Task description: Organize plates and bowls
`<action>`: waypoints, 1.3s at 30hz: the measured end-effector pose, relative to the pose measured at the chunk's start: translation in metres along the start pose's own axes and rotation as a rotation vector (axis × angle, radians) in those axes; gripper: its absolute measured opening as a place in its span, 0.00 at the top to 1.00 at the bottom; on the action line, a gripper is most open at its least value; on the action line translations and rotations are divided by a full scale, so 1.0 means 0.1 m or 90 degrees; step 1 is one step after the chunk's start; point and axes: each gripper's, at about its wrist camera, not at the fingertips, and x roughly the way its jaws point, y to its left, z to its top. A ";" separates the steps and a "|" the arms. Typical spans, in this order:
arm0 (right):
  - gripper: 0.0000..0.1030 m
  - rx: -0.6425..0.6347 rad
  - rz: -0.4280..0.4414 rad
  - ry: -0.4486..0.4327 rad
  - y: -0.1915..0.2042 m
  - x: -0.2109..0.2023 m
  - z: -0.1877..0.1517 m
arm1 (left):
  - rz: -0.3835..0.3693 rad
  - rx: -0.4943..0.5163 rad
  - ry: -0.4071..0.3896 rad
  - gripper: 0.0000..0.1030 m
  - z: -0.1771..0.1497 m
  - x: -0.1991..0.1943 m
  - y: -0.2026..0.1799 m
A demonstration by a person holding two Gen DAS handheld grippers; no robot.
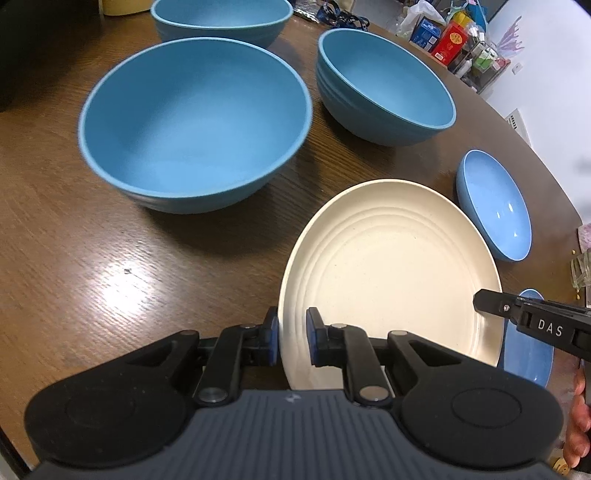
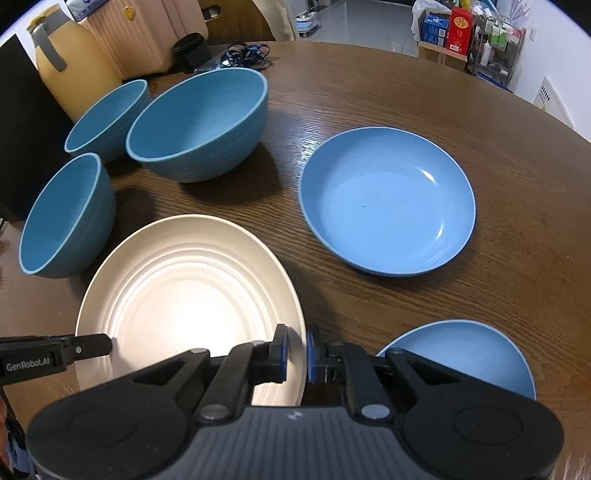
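A cream ridged plate (image 1: 399,269) lies on the brown wooden table (image 1: 92,258). My left gripper (image 1: 292,341) straddles its left rim, one pad on each side, closed on it. My right gripper (image 2: 296,350) straddles the plate's (image 2: 184,291) right rim the same way. Each gripper shows in the other's view: the right gripper (image 1: 532,321) and the left gripper (image 2: 55,352). Three deep blue bowls (image 1: 195,122) (image 1: 384,88) (image 1: 221,18) stand beyond. Two shallow blue plates (image 2: 388,203) (image 2: 461,354) lie to the right.
A yellow jug (image 2: 70,70) and a black box (image 2: 22,140) stand at the table's left back. A tangle of blue cord (image 2: 245,55) lies at the far edge. Shelves with boxes (image 2: 476,33) stand behind the table. A glass (image 1: 581,269) is at the right edge.
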 end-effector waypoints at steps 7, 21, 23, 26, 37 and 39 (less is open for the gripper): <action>0.90 0.004 -0.003 0.002 0.21 -0.07 -0.14 | 0.003 0.005 -0.003 0.85 -0.10 -0.10 0.17; 0.90 0.021 -0.001 0.004 0.76 -0.13 -0.46 | 0.019 0.003 -0.007 0.85 -0.24 -0.28 0.66; 0.90 0.028 0.001 0.003 0.81 -0.13 -0.50 | 0.021 0.004 -0.006 0.85 -0.25 -0.29 0.72; 0.90 0.037 0.000 0.002 0.91 -0.13 -0.57 | 0.023 0.004 -0.005 0.85 -0.26 -0.31 0.81; 0.90 0.048 -0.014 0.001 1.15 -0.09 -0.78 | 0.038 0.021 -0.010 0.84 -0.31 -0.34 1.03; 0.90 0.052 -0.017 0.002 1.16 -0.08 -0.79 | 0.039 0.025 -0.008 0.85 -0.35 -0.34 1.02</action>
